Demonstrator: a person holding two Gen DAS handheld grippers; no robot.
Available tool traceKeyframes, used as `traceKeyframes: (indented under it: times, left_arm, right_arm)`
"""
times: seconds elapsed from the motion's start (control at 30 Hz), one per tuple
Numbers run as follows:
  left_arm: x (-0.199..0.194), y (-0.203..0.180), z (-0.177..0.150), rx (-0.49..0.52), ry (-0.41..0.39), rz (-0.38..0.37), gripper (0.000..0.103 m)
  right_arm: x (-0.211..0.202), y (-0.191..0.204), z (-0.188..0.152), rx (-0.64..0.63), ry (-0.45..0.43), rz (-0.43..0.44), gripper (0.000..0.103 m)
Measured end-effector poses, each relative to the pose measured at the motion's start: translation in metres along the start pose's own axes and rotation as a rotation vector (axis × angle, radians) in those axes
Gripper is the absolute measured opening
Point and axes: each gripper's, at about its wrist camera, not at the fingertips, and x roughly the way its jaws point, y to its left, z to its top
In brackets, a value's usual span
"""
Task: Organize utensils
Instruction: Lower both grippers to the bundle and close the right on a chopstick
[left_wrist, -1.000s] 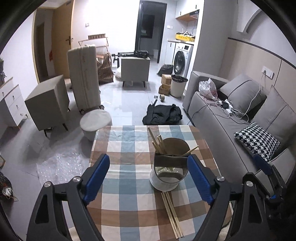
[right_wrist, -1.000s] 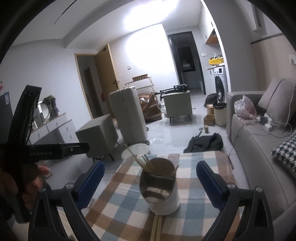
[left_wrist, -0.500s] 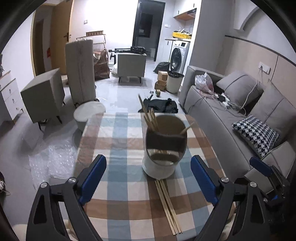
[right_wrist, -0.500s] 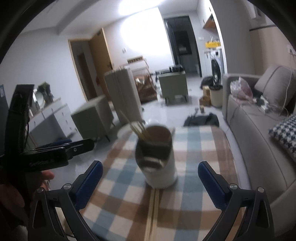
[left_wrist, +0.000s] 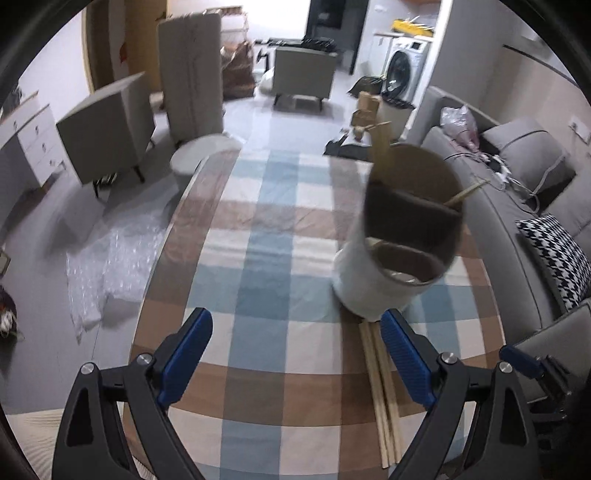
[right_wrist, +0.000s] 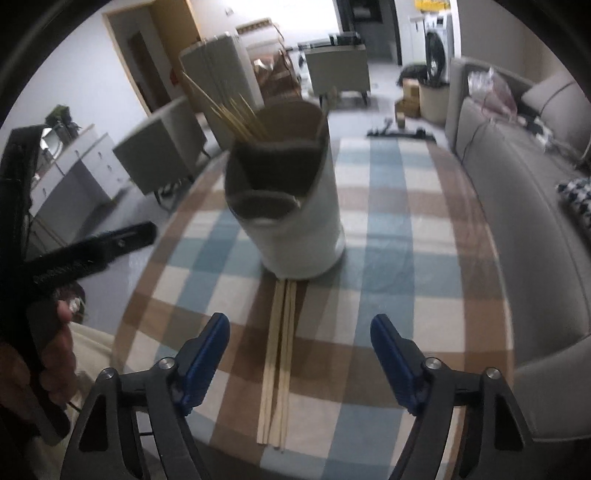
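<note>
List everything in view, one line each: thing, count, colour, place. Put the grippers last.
holder: one, white with brown dividers, on the table.
chopsticks in holder: several, count unclear, pale wood, leaning out of the back compartment.
loose chopsticks: about four, pale wood, lying together on the cloth in front of the holder.
tablecloth: one, blue, brown and white check, covers the table.
sofa: one, grey, right of the table.
cushion: one, black and white houndstooth, on the sofa.
stool: one, white, beyond the table's far left corner.
left gripper: one, black with blue pads, open, empty.
right gripper: one, black with blue pads, open, above the loose chopsticks.
</note>
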Motion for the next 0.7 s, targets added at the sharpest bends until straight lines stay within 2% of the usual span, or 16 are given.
traceKeyframes:
  times: [0.07,0.1,0.17,0.4,0.7]
  left_arm:
    - [0.003,0.007,0.002,-0.030,0.029,-0.012,0.089]
    - [0.005,0.009,0.002,-0.035,0.040,-0.012,0.090]
    - [0.009,0.013,0.002,-0.037,0.058,-0.014,0.089]
    - [0.023,0.032,-0.002,-0.086,0.158,-0.013,0.089]
    - [0.029,0.048,-0.003,-0.109,0.186,-0.015,0.089]
  right_arm:
    - [0.015,-0.003,0.002,0.018,0.042,0.003,0.073]
    - [0.022,-0.003,0.003,0.021,0.058,-0.001,0.067]
    - [0.042,-0.004,0.004,0.030,0.113,-0.007,0.061]
    - [0.105,-0.002,0.000,0.024,0.249,-0.035,0.026]
    - [0.122,0.019,0.000,-0.098,0.270,-0.089,0.021]
